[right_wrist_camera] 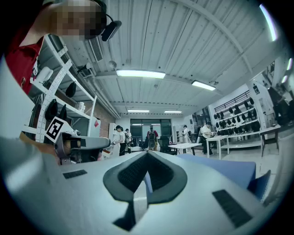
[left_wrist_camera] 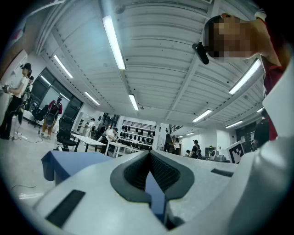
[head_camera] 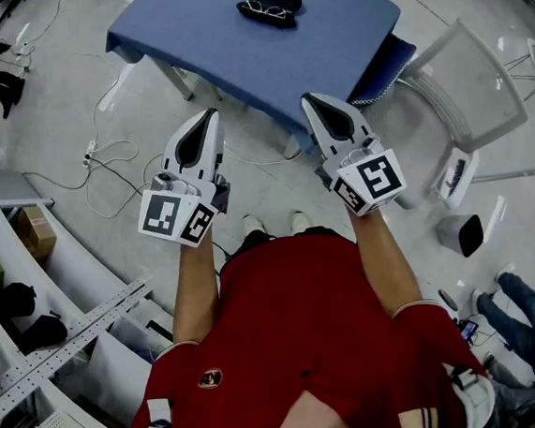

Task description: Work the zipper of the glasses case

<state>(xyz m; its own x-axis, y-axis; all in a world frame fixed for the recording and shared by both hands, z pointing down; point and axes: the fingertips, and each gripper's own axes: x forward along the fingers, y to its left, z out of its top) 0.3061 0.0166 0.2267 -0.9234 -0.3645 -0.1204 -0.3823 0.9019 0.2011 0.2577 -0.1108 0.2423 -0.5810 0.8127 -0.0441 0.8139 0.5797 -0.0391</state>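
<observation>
- Overhead, we log the glasses case [head_camera: 271, 4] on the far part of the blue tabletop [head_camera: 224, 57]. It is dark and oval, with a pair of glasses [head_camera: 265, 13] at its near edge. We cannot tell whether its zipper is run shut.
- The left tongs [head_camera: 211, 115] hang in the air just short of the tabletop's near edge, well apart from the case. In the left gripper view the ribbed pads [left_wrist_camera: 165, 173] meet at the tip, so the jaws are together with nothing between them.
- The right tongs [head_camera: 307, 101] are held beside them at about the same height, also clear of the tabletop and the case. In the right gripper view their pads [right_wrist_camera: 161, 173] likewise meet at the tip, and they hold nothing.
- Both marker cubes, left [head_camera: 178, 217] and right [head_camera: 370, 181], sit at the near end of the tongs, above the person's forearms.
- We see the person's red shirt [head_camera: 297, 328] and pale shoes [head_camera: 273, 224] on the floor, just in front of the tabletop.
- A white chair [head_camera: 468, 95] stands to the right of the tabletop.
- Cables [head_camera: 103, 163] trail over the floor on the left, and shelving [head_camera: 33, 316] fills the lower left corner.
- Both gripper views look out level over a long room with ceiling strip lights, where other people stand at distant tables.
</observation>
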